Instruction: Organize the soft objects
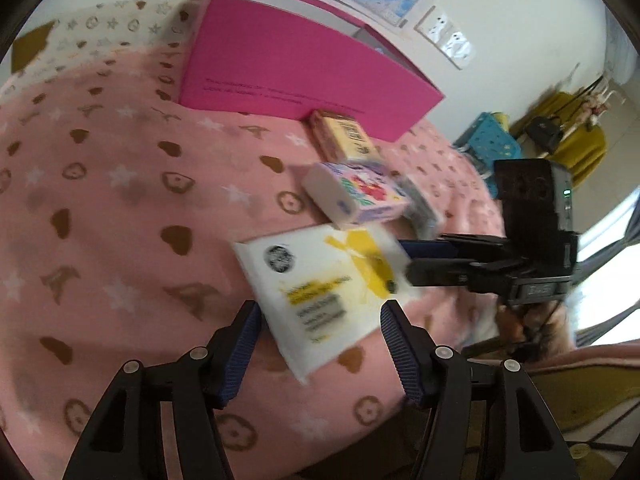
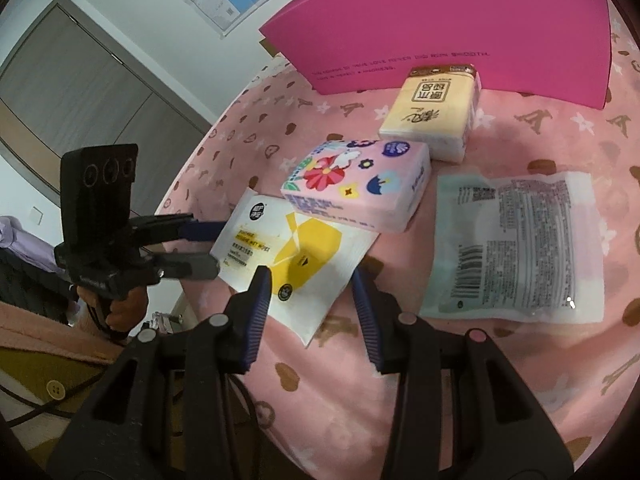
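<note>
Both jaws astride the wipes pack (image 2: pixel 296 264).

Each view is taken from a gripper, angled down along its fingers, close over a pink patterned blanket (image 1: pixel 120 208). The left wrist view is aimed from the left edge, the right wrist view from nearer the middle. A white-and-yellow wipes pack (image 1: pixel 320 292) (image 2: pixel 296 256) is shared, and each gripper is caught by the other's camera.

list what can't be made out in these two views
- Print on the white and yellow packet: smeared by motion blur, left wrist view.
- Pink box: top cut off by the picture edge, right wrist view.
- Mint packet: mostly hidden behind the flowered tissue pack, left wrist view.
</note>
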`<control>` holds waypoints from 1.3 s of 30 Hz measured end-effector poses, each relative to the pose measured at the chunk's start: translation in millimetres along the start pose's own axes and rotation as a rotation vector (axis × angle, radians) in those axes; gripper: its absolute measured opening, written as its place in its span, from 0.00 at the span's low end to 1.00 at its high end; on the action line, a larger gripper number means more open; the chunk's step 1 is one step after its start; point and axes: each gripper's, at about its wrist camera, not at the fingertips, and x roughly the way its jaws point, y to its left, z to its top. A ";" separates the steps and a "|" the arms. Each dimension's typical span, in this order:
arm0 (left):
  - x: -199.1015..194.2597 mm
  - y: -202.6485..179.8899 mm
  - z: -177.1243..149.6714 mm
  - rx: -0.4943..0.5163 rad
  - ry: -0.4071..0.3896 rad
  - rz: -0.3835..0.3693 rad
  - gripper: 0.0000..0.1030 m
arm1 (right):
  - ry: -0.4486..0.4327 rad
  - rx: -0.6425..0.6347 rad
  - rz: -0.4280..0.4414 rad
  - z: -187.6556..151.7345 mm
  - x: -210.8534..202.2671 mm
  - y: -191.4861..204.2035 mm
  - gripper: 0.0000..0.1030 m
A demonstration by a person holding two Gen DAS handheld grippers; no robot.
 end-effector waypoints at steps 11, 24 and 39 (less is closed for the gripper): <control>-20.6 -7.7 -4.6 -0.006 -0.071 -0.036 0.62 | -0.017 -0.071 -0.014 -3.2 -2.6 22.9 0.32; -56.9 -25.9 26.7 0.058 -0.194 -0.009 0.62 | -0.117 -0.181 -0.025 25.8 -32.7 48.2 0.32; -55.6 -37.7 152.6 0.165 -0.330 0.095 0.62 | -0.275 -0.207 -0.104 141.5 -68.9 27.8 0.32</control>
